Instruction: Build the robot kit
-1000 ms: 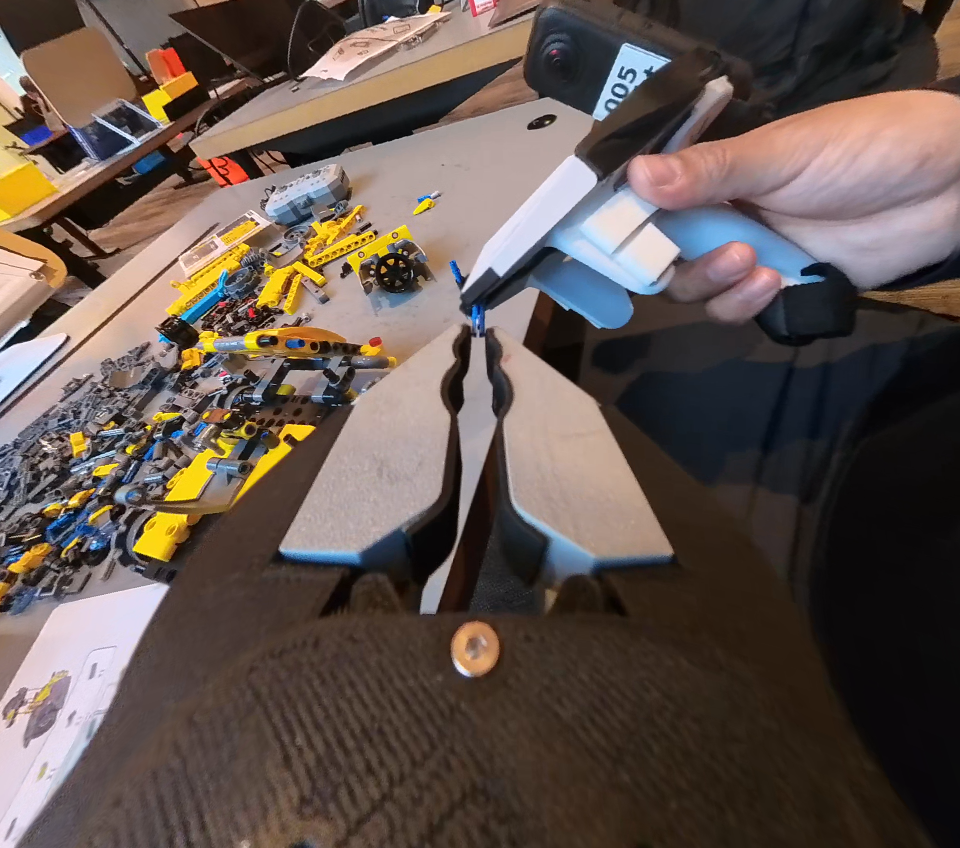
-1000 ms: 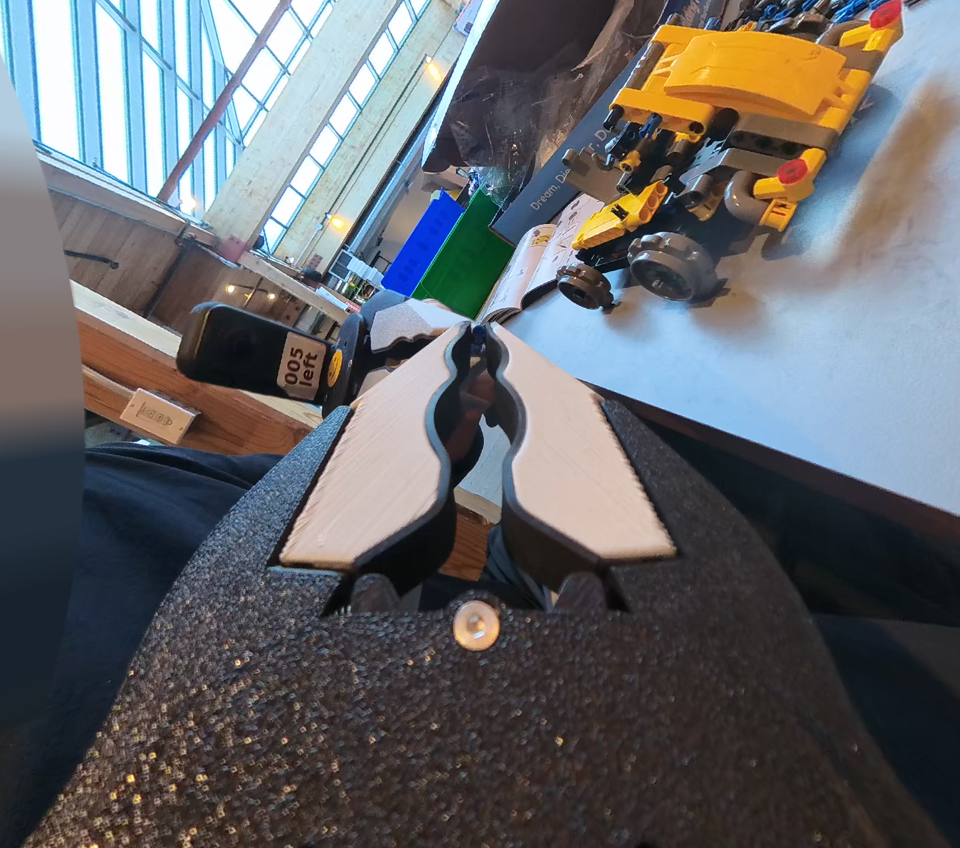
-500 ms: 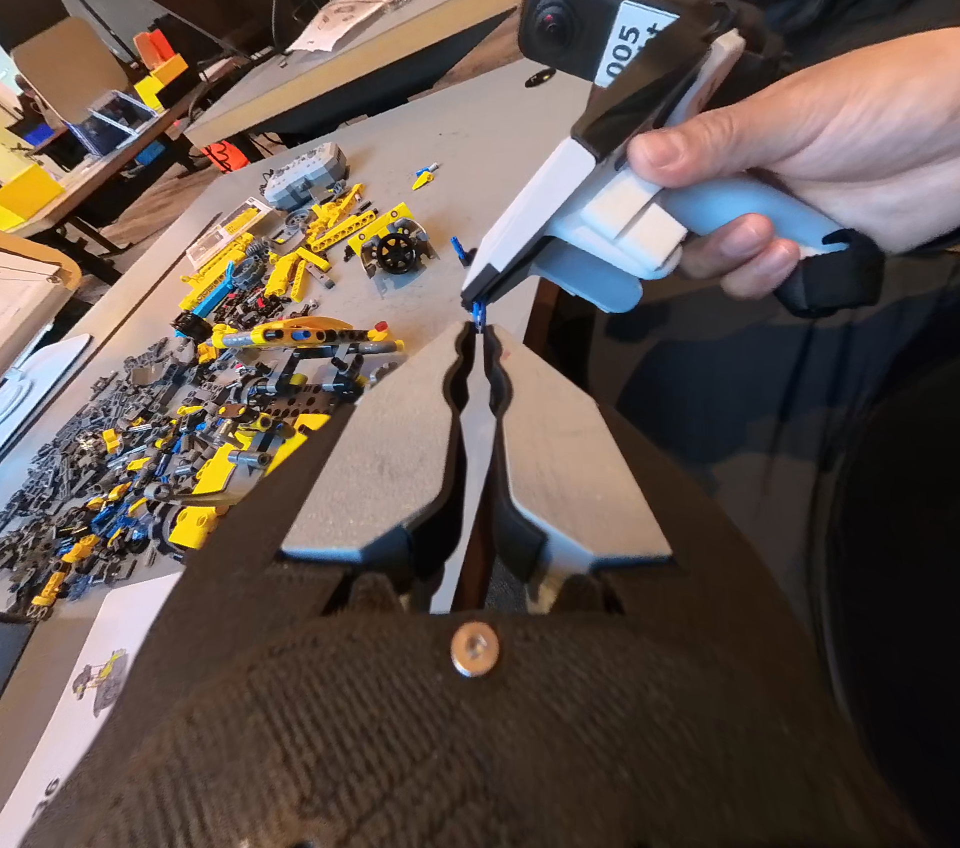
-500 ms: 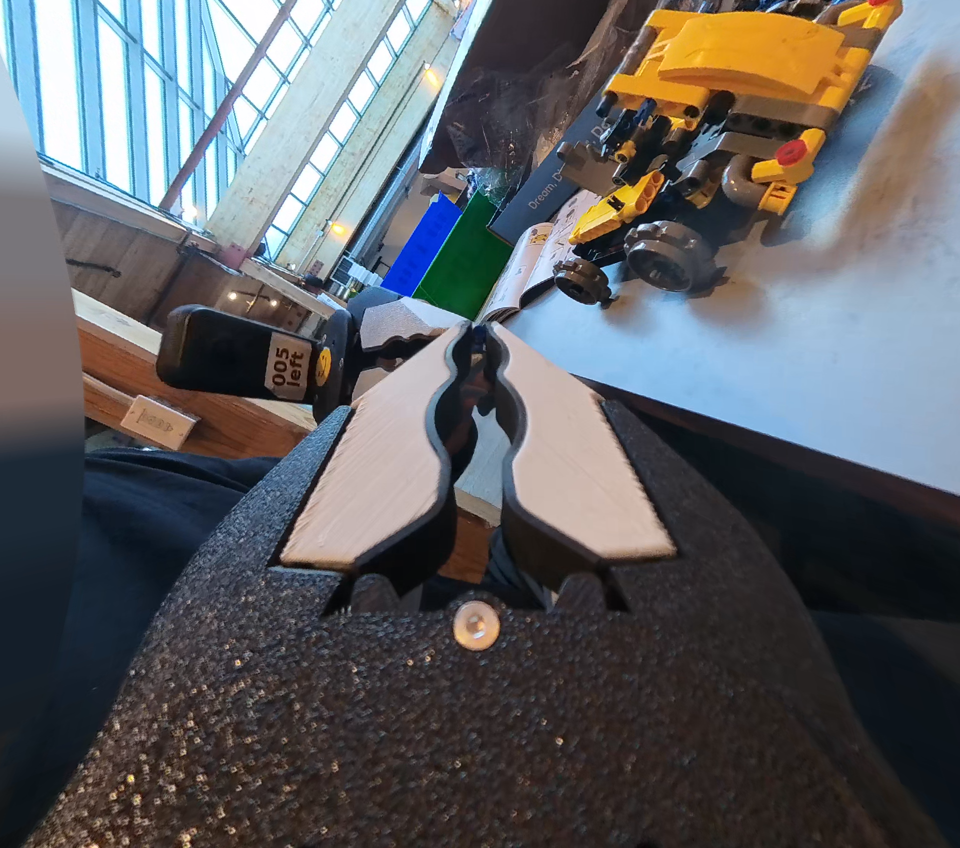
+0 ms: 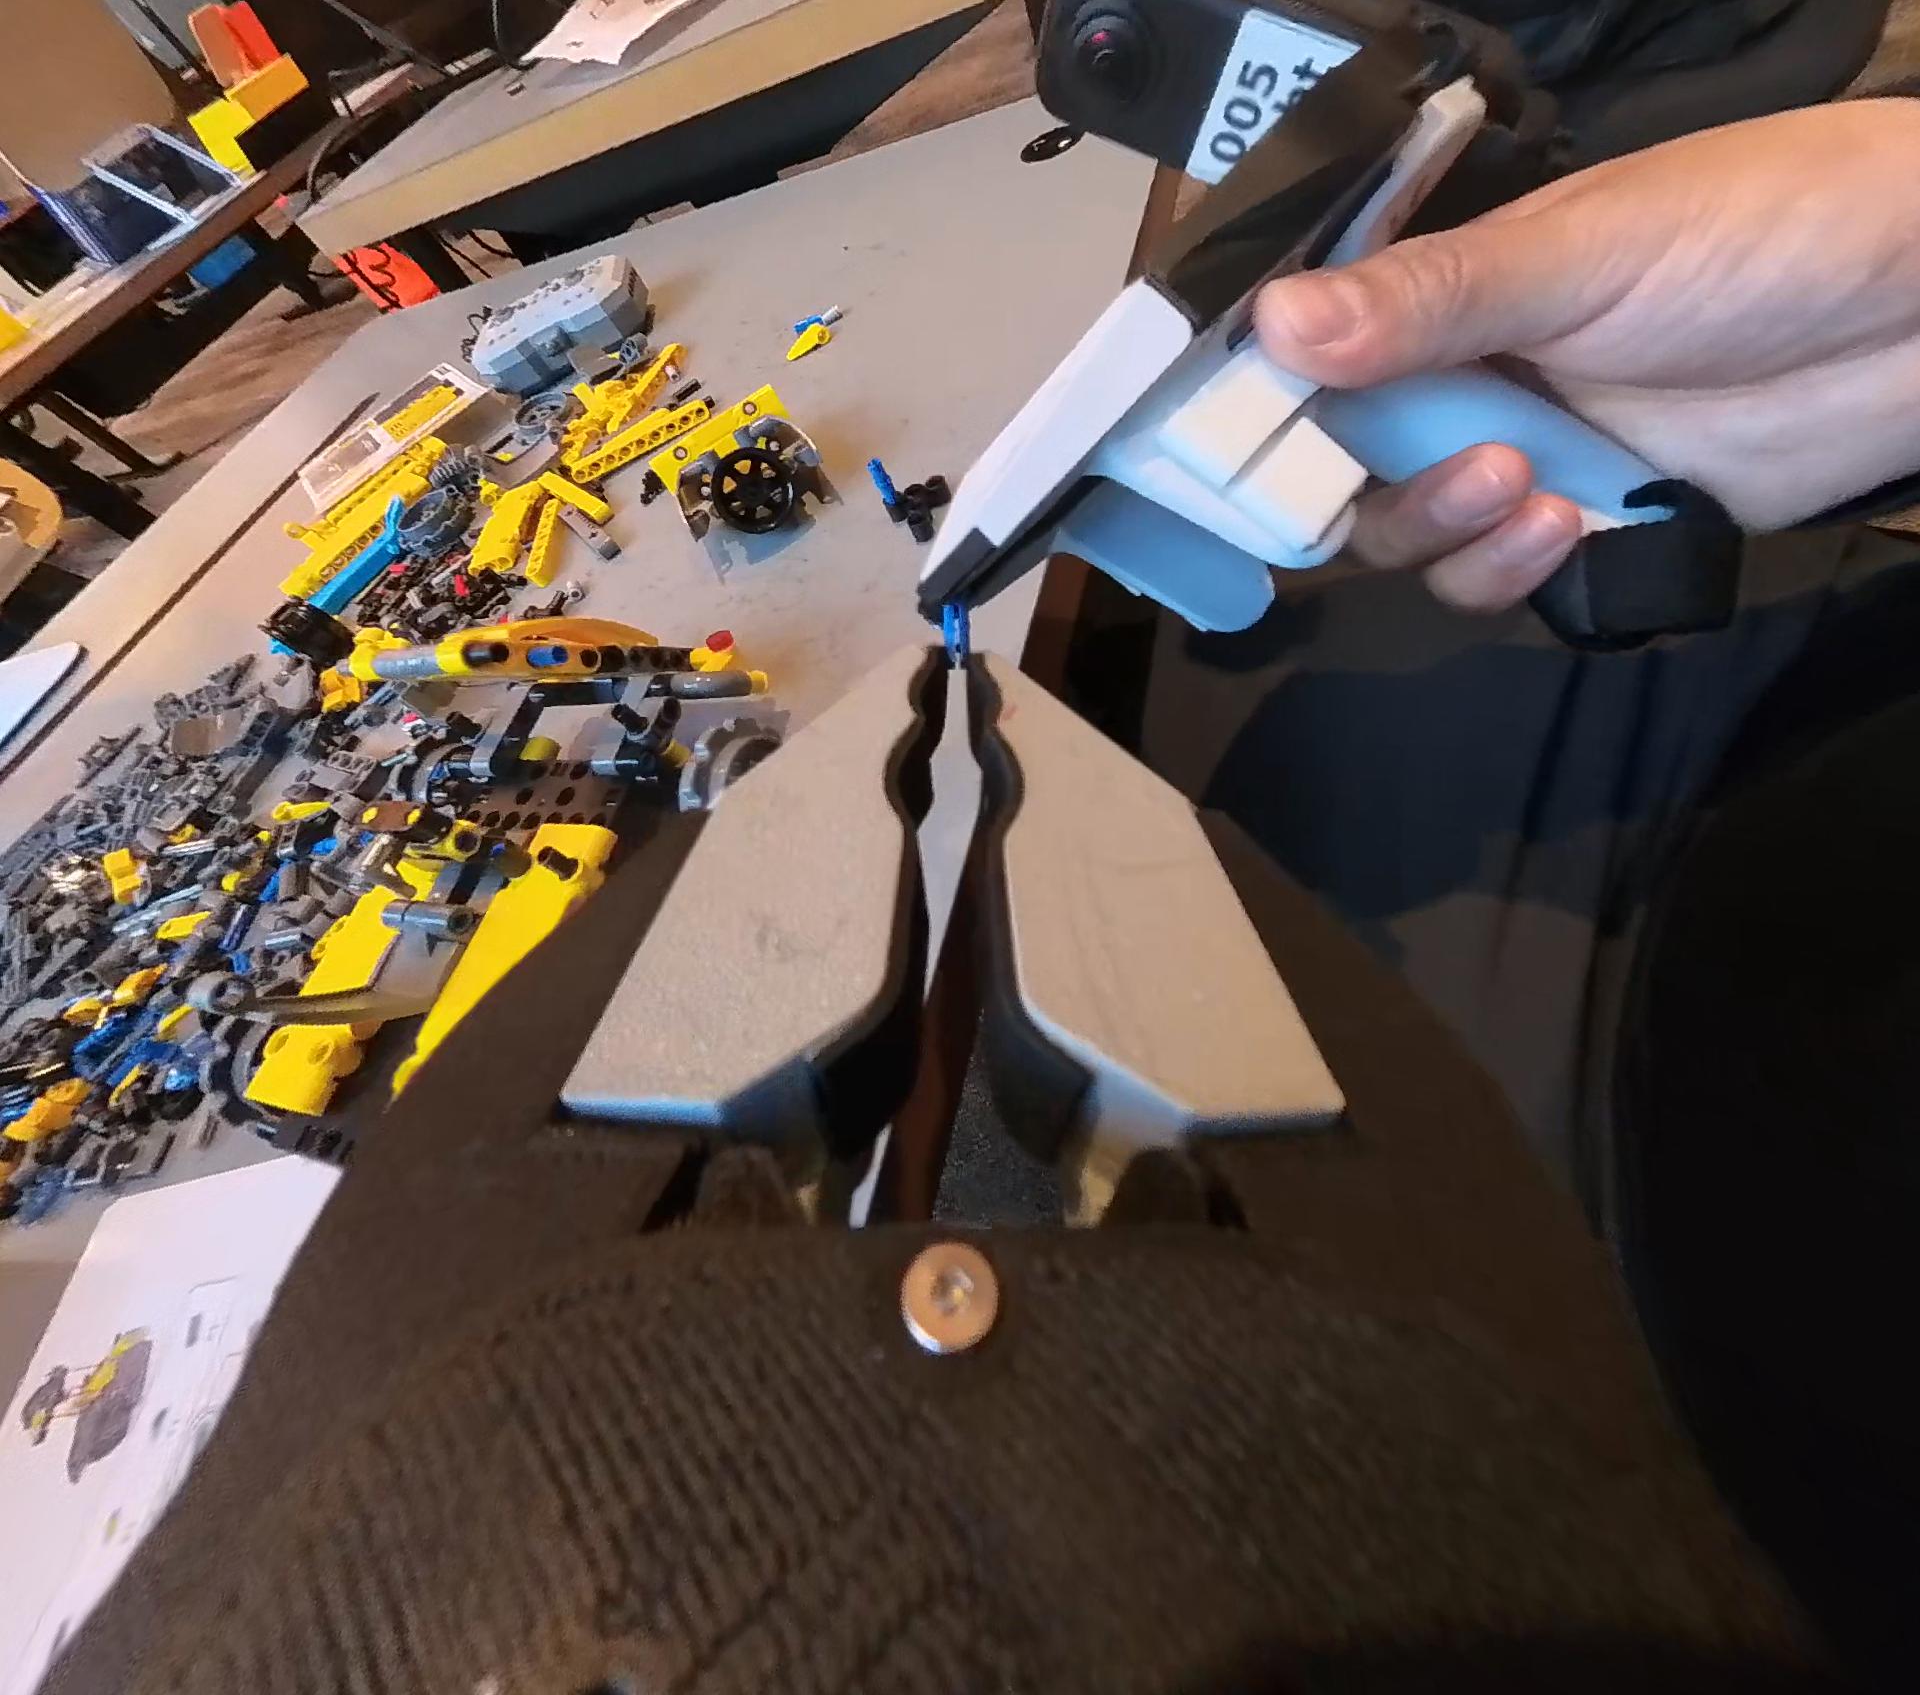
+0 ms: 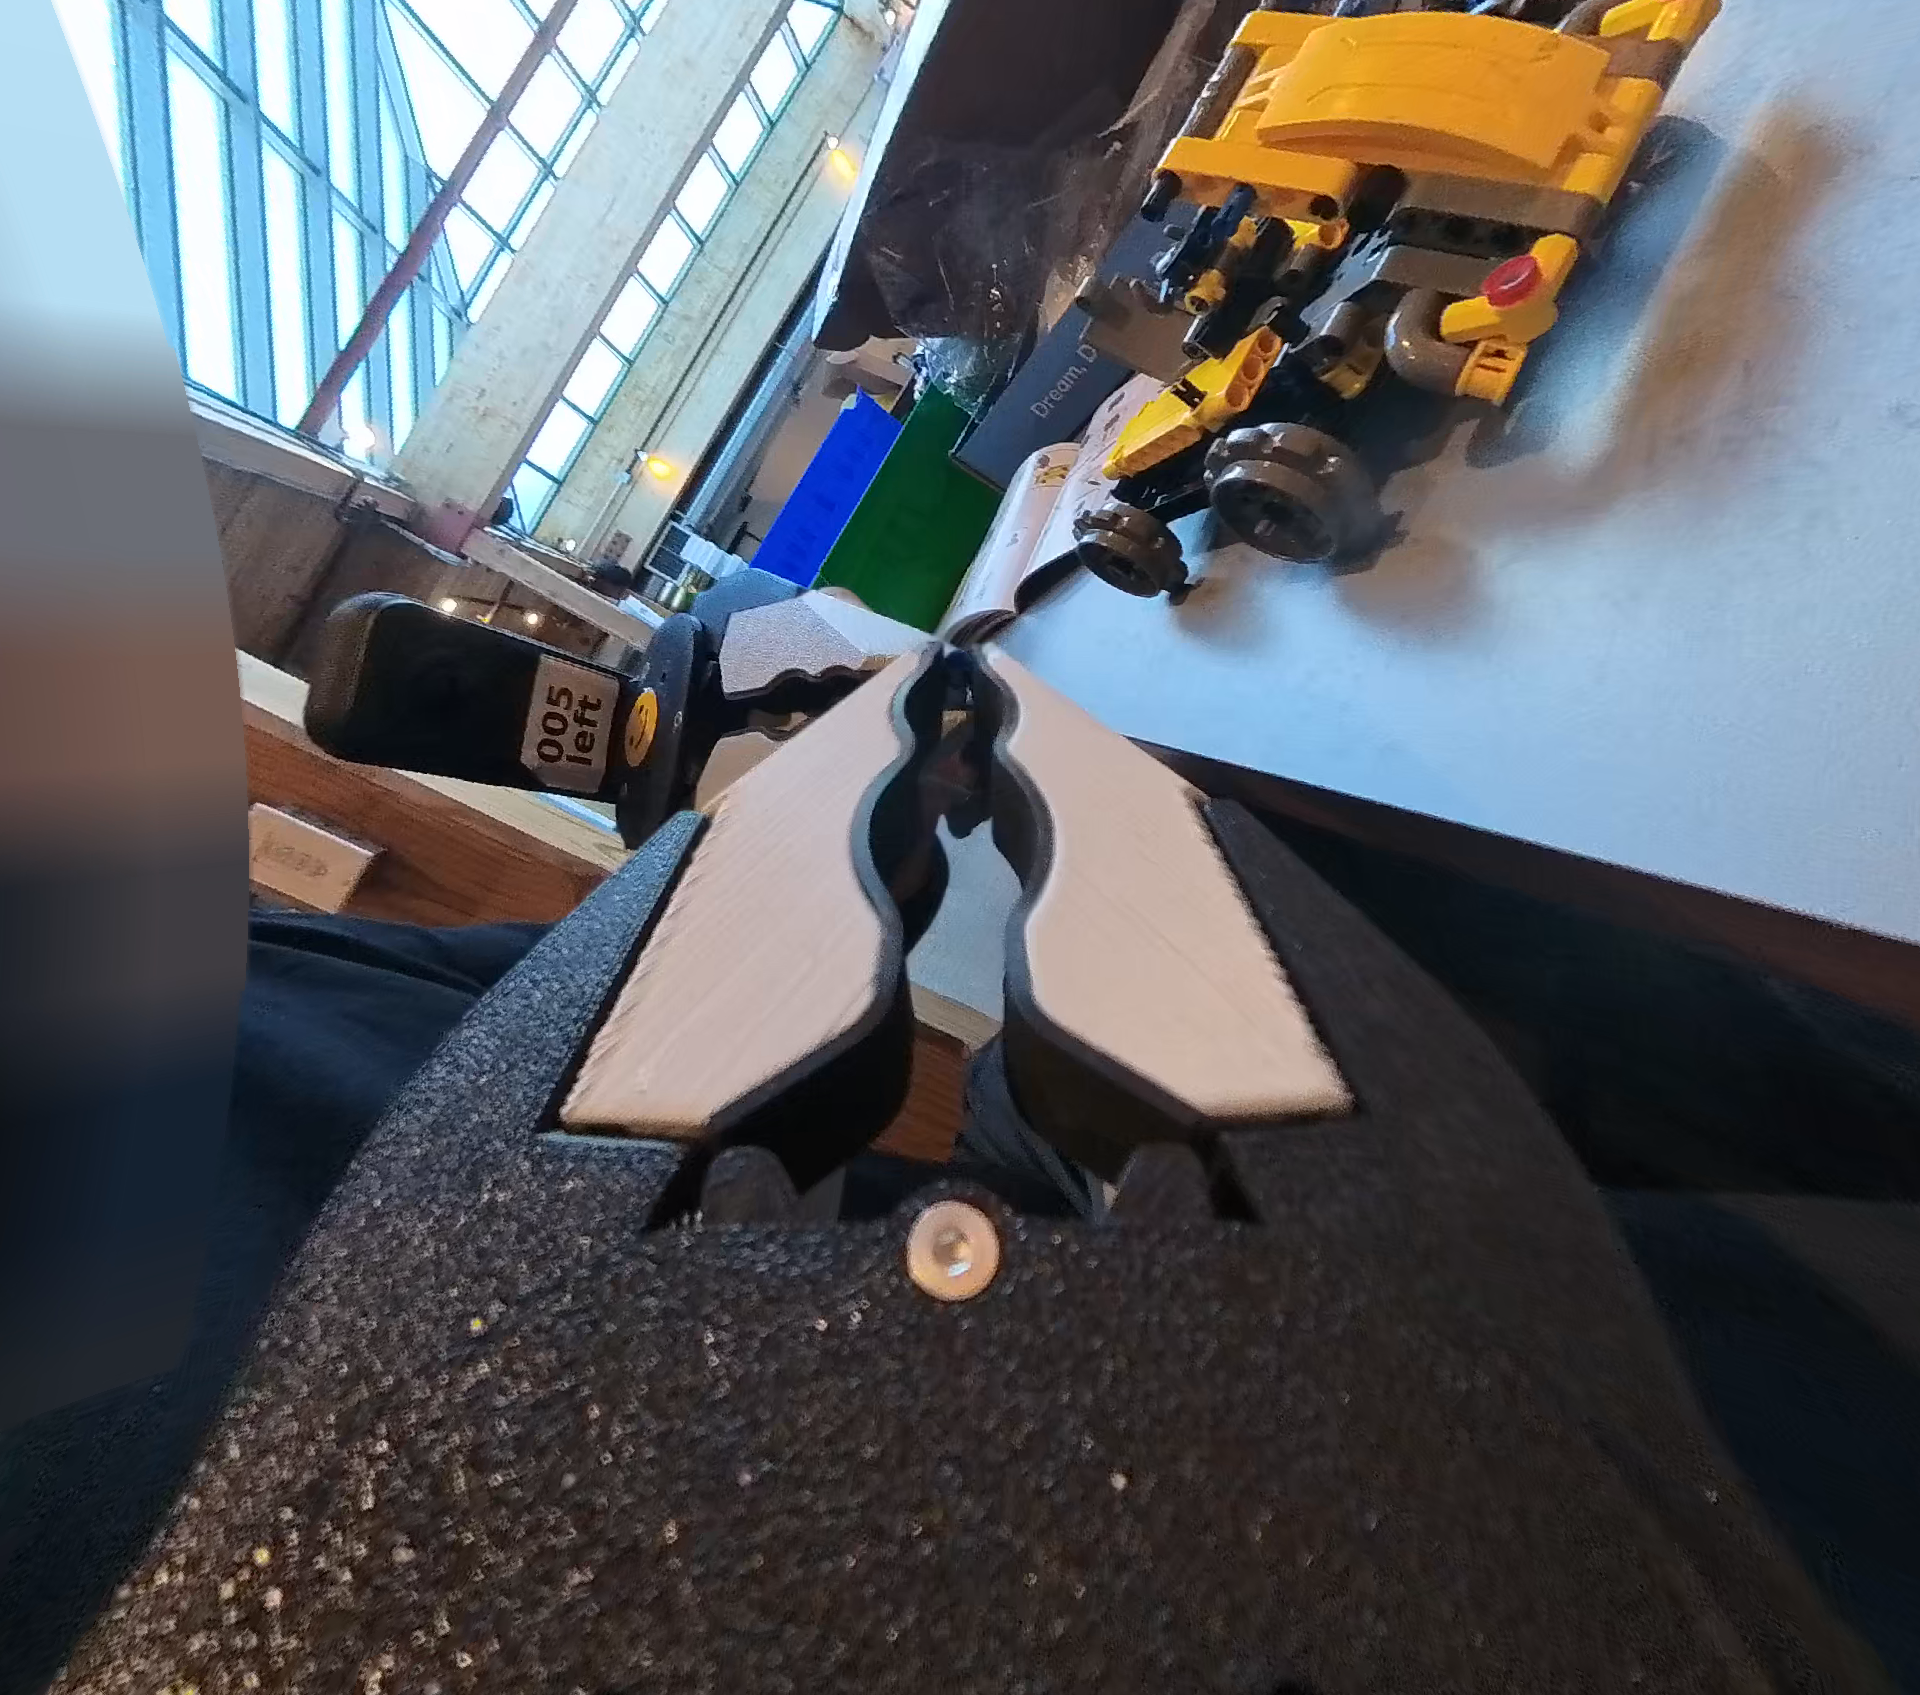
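Note:
In the left wrist view my left gripper [image 5: 951,663] is shut, its tips pinching the lower end of a small blue pin [image 5: 957,632]. My right gripper [image 5: 933,594], held by a hand [image 5: 1662,315], comes in from the upper right, shut on the pin's upper end. The two grippers meet tip to tip just off the near edge of the grey table [image 5: 935,274]. In the right wrist view my right gripper [image 6: 951,658] is shut, tips touching the left gripper [image 6: 920,646]; the pin is hidden there.
Several loose yellow, grey and blue building parts [image 5: 156,918] and a half-built chassis [image 5: 582,710] lie on the table's left. A yellow model vehicle [image 6: 1392,191] stands on the table beside an open booklet [image 6: 1049,492] and a dark box [image 6: 1039,87]. An instruction sheet [image 5: 135,1333] lies near.
Both grippers stay shut and tip to tip on the pin. The pair has shifted slightly, and both views have tilted a little; the pin's blue end no longer shows in the right wrist view.

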### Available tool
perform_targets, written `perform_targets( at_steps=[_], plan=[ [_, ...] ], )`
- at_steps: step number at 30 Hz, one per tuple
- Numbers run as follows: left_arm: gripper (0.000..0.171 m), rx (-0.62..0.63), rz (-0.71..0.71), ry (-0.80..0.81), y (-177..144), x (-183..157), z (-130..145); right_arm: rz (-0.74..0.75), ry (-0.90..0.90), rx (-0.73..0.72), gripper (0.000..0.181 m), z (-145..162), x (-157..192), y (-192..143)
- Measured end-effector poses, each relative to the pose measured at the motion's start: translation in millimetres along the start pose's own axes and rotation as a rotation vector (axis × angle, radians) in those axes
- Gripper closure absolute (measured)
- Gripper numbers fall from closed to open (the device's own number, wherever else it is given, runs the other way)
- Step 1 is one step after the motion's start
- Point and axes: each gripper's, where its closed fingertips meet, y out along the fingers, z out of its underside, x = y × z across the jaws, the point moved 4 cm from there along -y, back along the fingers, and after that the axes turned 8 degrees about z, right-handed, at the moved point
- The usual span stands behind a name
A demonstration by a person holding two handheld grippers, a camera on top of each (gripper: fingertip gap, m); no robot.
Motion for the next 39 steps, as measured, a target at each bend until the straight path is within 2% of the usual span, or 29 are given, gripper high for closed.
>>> perform_targets(
  at_steps=[1, 5, 11, 22, 30, 34, 39],
  plan=[
    [0.17, -0.006, -0.005, -0.001, 0.5, 0.2, 0.9, 0.002, -0.005, 0.002, 0.178, 0.0, -0.6, 0.0],
    [0.168, -0.05, -0.03, -0.026, 0.3, 1.7, -0.8, 0.015, -0.056, 0.008, 0.177, -3.4, 0.8, -0.3],
    [0.151, -0.054, 0.001, -0.158, 5.1, 3.1, 7.3, 0.075, -0.188, -0.027, 0.177, -21.9, -3.5, -12.2],
    [0.139, 0.029, 0.089, -0.236, 24.5, -11.1, 22.5, 0.209, -0.376, -0.044, 0.177, -50.0, -22.6, -45.3],
    [0.144, 0.024, 0.062, -0.315, 32.8, -4.0, 17.9, 0.413, -0.574, 0.02, 0.177, -78.5, -47.2, -71.8],
    [0.146, 0.013, 0.06, -0.382, 53.2, 2.9, 3.0, 0.476, -0.591, 0.063, 0.177, -93.0, -65.3, -78.1],
    [0.15, 0.093, -0.016, -0.324, 90.2, 14.3, -7.9, 0.469, -0.585, 0.147, 0.177, -86.2, -79.1, -69.9]
  ],
)
